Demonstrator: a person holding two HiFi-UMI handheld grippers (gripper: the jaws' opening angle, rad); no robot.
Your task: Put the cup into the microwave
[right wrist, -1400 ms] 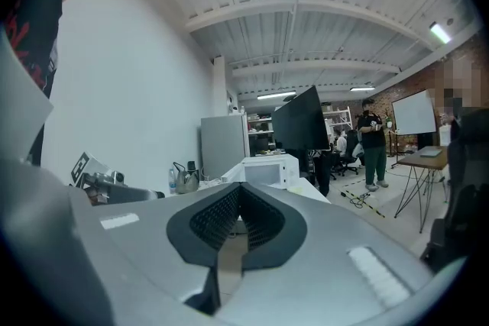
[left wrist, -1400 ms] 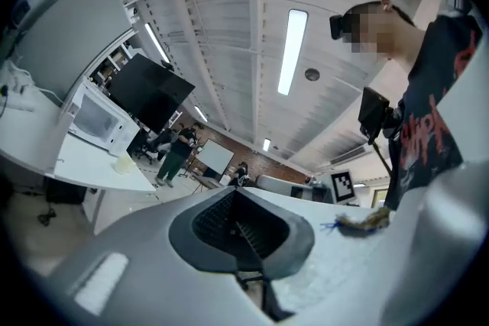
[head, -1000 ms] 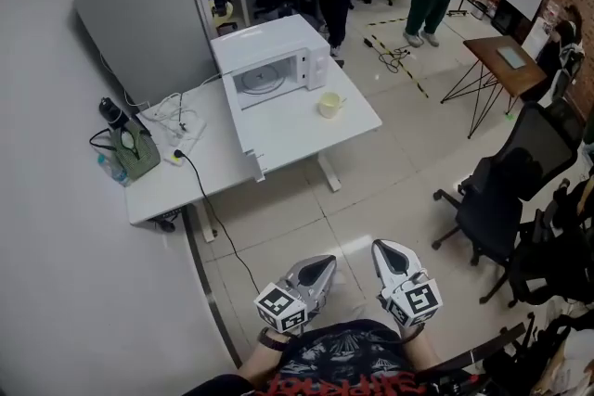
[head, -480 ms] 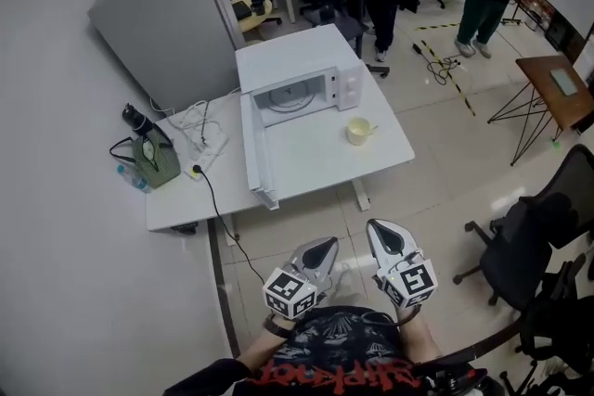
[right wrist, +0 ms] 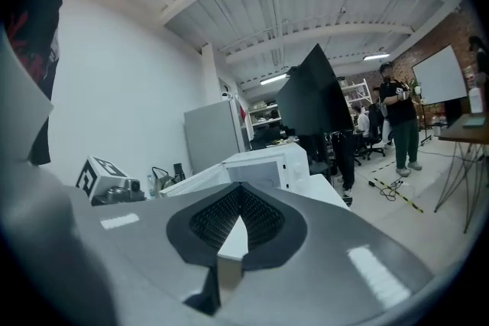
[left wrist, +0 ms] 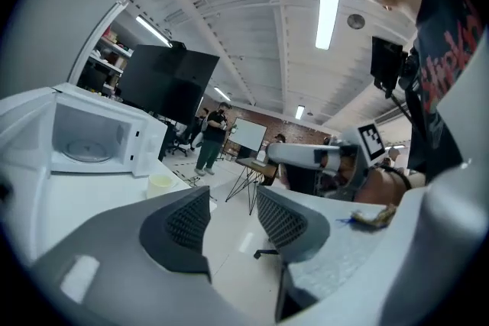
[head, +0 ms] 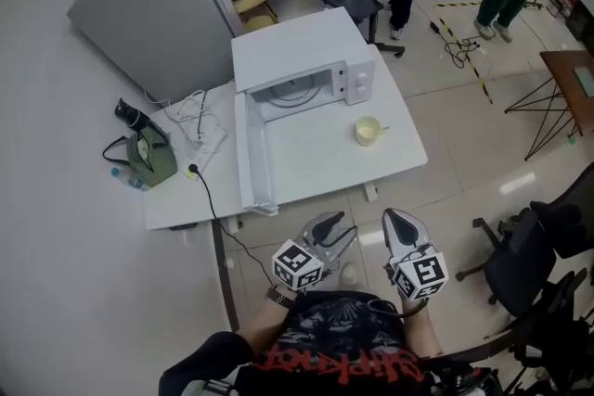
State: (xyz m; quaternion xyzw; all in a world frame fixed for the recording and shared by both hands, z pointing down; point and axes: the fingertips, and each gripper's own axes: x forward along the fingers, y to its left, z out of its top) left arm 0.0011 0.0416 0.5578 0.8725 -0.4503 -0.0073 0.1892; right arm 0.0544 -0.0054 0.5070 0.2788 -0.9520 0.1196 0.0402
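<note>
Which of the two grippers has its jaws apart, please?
The left gripper: its jaws have just been opening, with nothing between them, while the right gripper is shut.

White microwave [head: 302,51] on a white table [head: 316,167], with a pale yellow cup [head: 368,131].
The cup's yellow stands out toward the table's right edge. At the left edge lies an olive-green bag [head: 153,158], and a black cable [head: 206,199] drops over the front edge. The left gripper [head: 336,225] and the right gripper [head: 394,216] are grey with dark, ribbed pads [left wrist: 187,221], and their cubes [head: 297,266] carry black-and-white square markers. The person's shirt [head: 343,338] is black with red print. The floor [head: 464,190] is pale, glossy tile.
</note>
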